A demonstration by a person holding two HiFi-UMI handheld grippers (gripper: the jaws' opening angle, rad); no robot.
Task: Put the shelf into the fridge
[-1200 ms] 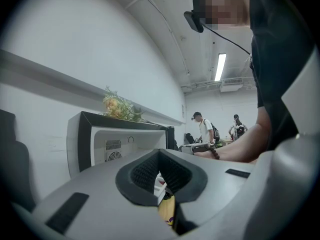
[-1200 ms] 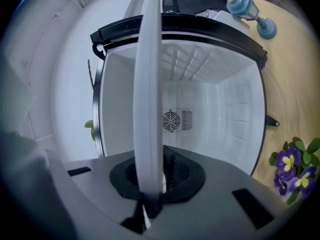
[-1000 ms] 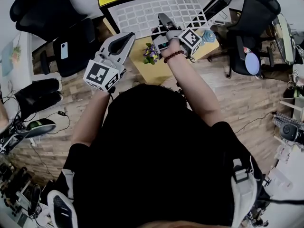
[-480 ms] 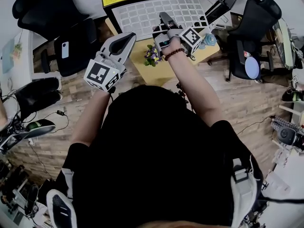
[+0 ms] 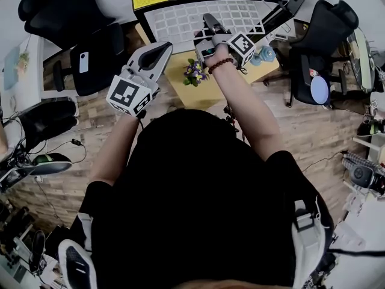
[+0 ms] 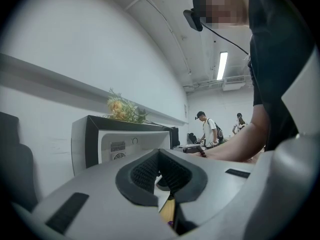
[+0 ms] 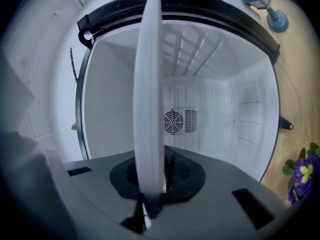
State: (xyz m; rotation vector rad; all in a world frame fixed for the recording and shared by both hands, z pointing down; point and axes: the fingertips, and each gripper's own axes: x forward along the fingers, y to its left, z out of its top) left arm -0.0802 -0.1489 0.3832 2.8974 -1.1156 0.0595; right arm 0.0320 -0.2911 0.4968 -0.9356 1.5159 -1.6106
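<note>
1. Fridge (image 7: pixel 200 8): it stands open on the tabletop (image 5: pixel 201 92). A white cavity is seen in the right gripper view, with a round fan grille (image 7: pixel 173 121) in the back wall.
2. Shelf (image 7: pixel 149 84): one white grid panel is seen edge-on, reaching from the right gripper into the mouth of the fridge. In the head view the shelf (image 5: pixel 198 15) is laid across the opening. How far in it sits cannot be told.
3. Right gripper (image 7: pixel 156 176): the fingers are clamped on the near edge of the shelf. In the head view the right gripper (image 5: pixel 210 30) is held at the fridge front.
4. Left gripper (image 6: pixel 159 156): the fingers are closed together with nothing between them. In the head view the left gripper (image 5: pixel 157 50) is held clear of the shelf, left of it.
5. One clump of purple flowers (image 5: pixel 195 72) is noted on the tabletop; its pot is hidden.
6. One blue object (image 5: pixel 264 54) is noted beside the fridge; its kind cannot be made out.
7. Two persons (image 6: pixel 207 129) are counted far back in the left gripper view.
</note>
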